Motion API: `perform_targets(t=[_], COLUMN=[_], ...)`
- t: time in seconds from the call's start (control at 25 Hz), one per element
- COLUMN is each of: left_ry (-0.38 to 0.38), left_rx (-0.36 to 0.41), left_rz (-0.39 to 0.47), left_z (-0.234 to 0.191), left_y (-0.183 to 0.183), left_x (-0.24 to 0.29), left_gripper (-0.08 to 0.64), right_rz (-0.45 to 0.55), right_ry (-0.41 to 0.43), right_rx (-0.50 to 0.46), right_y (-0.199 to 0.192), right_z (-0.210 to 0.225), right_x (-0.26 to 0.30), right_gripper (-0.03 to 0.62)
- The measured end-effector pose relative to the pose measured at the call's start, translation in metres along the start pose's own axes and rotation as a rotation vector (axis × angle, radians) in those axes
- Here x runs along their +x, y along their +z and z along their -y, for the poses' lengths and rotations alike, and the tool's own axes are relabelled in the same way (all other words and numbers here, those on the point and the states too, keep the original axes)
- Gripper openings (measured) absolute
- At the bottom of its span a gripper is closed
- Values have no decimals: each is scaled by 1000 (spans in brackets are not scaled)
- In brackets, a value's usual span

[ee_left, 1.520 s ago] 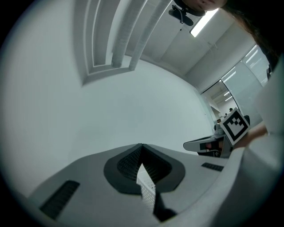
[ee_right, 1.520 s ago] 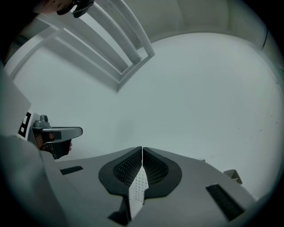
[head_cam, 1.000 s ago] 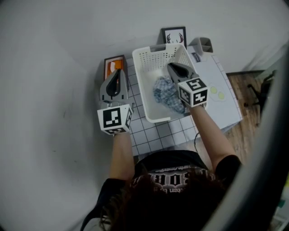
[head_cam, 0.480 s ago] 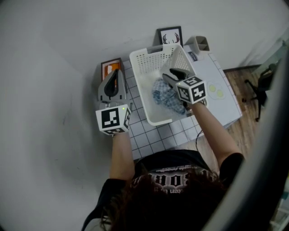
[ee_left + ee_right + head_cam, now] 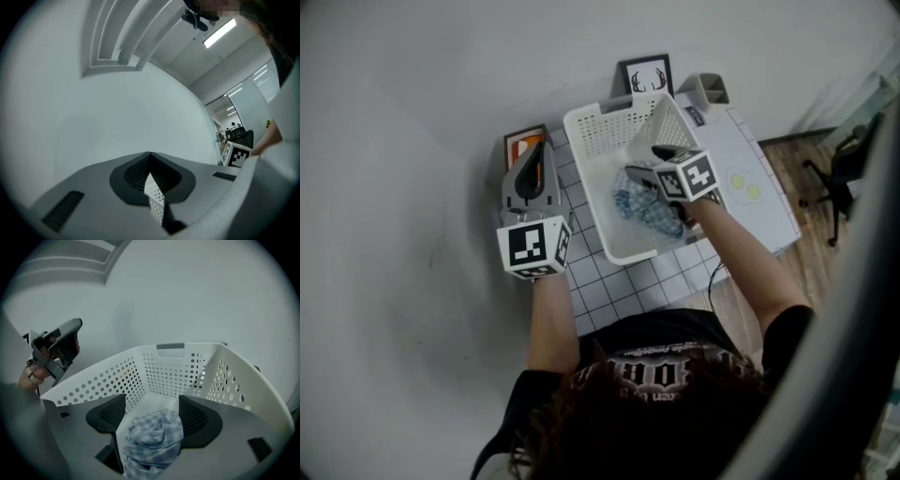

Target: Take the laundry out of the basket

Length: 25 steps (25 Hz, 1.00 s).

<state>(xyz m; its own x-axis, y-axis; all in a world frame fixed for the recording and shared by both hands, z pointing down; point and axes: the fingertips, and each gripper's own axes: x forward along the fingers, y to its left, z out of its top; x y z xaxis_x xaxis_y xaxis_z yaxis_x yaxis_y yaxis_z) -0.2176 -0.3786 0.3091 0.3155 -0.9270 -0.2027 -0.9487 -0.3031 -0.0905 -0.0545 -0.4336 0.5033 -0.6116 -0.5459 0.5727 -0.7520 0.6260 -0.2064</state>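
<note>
A white perforated laundry basket (image 5: 602, 127) stands on a white tiled top. A crumpled blue checked cloth (image 5: 639, 204) lies on its floor. My right gripper (image 5: 650, 167) reaches down into the basket over the cloth. In the right gripper view its jaws are opening around the cloth (image 5: 152, 441), and the pads stand apart from it. My left gripper (image 5: 538, 152) hovers left of the basket, outside it, with its jaws shut and nothing held. In the left gripper view (image 5: 149, 154) only a sliver of basket shows below the tips.
A framed antler picture (image 5: 644, 75) leans on the wall behind the basket. An orange framed item (image 5: 521, 142) lies under the left gripper. To the right are a white appliance top (image 5: 745, 187) and a grey box (image 5: 709, 89). Wood floor and a chair (image 5: 827, 178) are far right.
My right gripper has tipped down and leftward into the basket over the cloth, and its jaws have gone from shut to wide apart. The left gripper has stayed put.
</note>
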Motion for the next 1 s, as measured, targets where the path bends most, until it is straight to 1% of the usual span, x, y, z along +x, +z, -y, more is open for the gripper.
perform_targets(t=[0.08, 0.16, 0.32, 0.48, 0.64, 0.8, 1.0], left_ry=[-1, 2, 8, 0, -5, 3, 7], left_rx=[7, 10, 9, 15, 21, 23, 26], left_rz=[2, 6, 6, 7, 5, 5, 1], left_z=[-1, -4, -6, -3, -2, -6, -7], left_y=[1, 2, 1, 2, 2, 2, 1], left_x=[0, 0, 0, 3, 4, 2, 1], left_gripper=[-2, -2, -2, -2, -2, -2, -2], right_rz=[-50, -90, -156, -253, -339, -368, -415], right_ry=[-37, -45, -25, -12, 8, 30, 5], right_rx=[-13, -9, -28, -19, -72, -123, -162], right_y=[-10, -21, -39, -58, -78, -88, -98], right_z=[5, 6, 4, 4, 2, -1, -1], right_x=[5, 9, 18, 28, 37, 41, 41], right_gripper=[369, 383, 398, 420, 430, 430, 428])
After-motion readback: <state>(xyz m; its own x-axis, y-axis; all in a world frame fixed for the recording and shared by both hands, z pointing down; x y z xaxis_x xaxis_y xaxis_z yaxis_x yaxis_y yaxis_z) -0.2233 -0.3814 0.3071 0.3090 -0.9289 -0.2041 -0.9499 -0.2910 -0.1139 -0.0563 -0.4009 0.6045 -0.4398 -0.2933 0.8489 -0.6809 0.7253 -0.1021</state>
